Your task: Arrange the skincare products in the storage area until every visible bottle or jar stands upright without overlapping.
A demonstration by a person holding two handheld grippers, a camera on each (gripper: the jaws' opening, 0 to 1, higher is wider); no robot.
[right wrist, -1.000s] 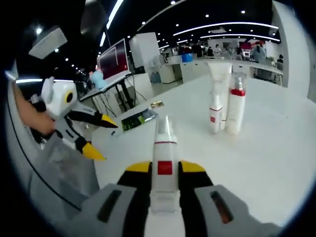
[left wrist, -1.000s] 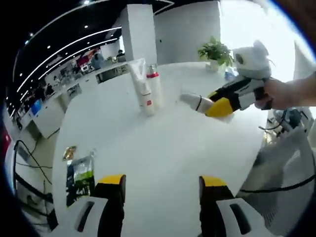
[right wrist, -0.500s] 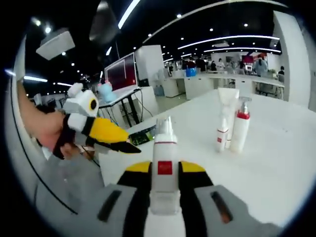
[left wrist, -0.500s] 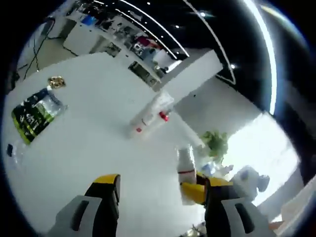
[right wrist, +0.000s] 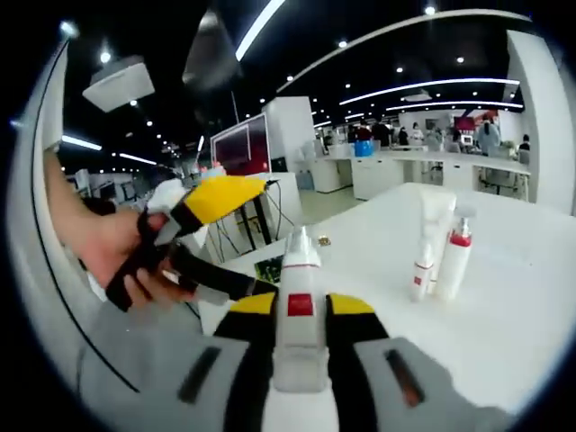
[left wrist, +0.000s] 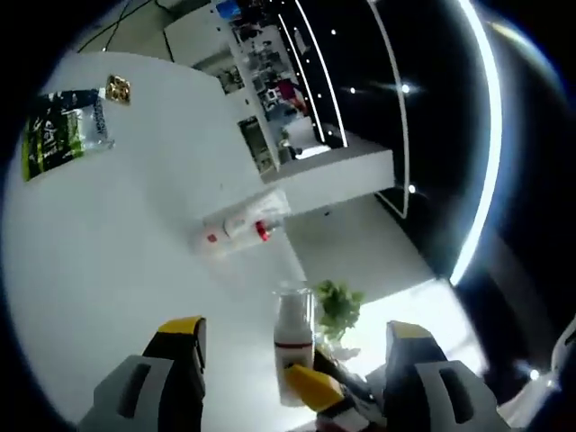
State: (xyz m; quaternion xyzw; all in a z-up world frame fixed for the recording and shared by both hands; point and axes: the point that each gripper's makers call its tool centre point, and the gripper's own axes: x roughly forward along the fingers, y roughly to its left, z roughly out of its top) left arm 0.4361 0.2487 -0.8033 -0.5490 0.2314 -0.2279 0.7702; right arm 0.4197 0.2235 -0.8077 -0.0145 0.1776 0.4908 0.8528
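The right gripper grasps a white bottle; the left gripper is released; two bottles stand on the table.

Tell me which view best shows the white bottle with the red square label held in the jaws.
The right gripper view: the white bottle with the red square label sits centred and close, clamped in the right gripper, label facing the camera. The left gripper view shows that bottle smaller and partly hidden.
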